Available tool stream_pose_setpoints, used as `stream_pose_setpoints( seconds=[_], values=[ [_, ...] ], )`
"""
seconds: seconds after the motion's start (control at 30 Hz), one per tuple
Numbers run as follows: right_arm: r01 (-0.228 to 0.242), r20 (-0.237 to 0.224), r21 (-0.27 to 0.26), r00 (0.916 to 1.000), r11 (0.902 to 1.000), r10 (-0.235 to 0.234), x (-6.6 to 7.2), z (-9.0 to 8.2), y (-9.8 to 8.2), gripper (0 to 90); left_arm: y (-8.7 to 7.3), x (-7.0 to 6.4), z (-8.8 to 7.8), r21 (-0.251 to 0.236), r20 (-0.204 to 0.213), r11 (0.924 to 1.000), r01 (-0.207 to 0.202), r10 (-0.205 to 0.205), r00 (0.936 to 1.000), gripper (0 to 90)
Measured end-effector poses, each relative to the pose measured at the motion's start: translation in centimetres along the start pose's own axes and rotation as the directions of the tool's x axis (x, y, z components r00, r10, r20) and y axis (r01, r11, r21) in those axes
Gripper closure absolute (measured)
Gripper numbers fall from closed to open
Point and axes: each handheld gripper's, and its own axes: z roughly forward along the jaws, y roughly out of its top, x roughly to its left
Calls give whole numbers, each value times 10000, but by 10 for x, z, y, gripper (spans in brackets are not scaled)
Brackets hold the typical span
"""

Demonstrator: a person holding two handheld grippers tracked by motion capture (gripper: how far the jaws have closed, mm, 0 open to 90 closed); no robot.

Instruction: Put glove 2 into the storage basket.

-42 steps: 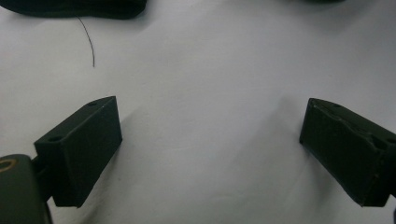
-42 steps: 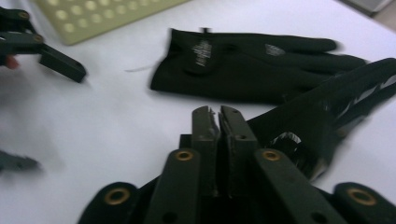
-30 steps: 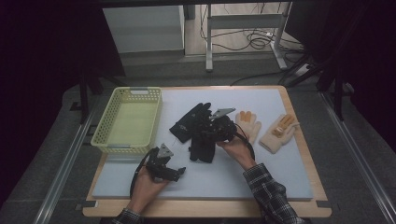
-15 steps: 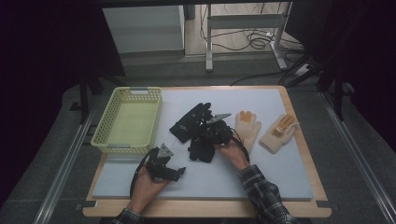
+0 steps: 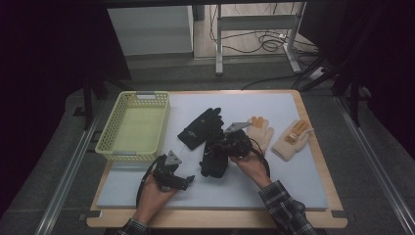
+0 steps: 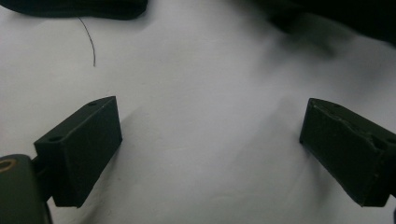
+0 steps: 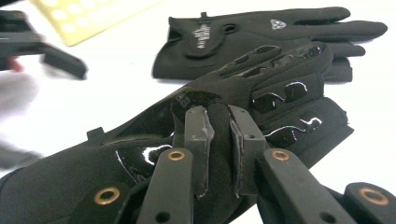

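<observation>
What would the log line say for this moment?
right gripper: shut on near black glove | left gripper: open over mat | basket: empty

High view hangs over the near edge looking forward and down on the whole tabletop (image 5: pixel 303 186), while both tongs cams sit super close and low, sharing its middle patch around the black gloves (image 7: pixel 261 32).

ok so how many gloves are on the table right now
4. One black glove lies beside the yellow basket, another black glove is pinched in the right gripper, and two cream gloves lie to the right.
</observation>
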Motion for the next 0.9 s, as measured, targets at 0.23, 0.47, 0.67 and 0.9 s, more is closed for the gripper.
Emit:
stream_pose_setpoints(
  seconds=[0.23,0.47,0.67,0.9],
  values=[
    [204,-113,99,9997,9997,-203,25,-25,-24,765,0,0,0,-3,-10,10000,-16,16,10000,56],
    [-106,-591,155,9982,9998,115,18,-17,-42,516,0,0,0,-4,-4,10000,-6,6,10000,56],
    [-338,-534,34,9980,9994,339,8,-6,-27,488,0,0,0,-7,2,10000,18,-18,10000,56],
    [-447,-162,66,9989,9990,448,-8,19,5,528,0,0,0,15,-3,10000,-1,1,10000,56]
  ],
)
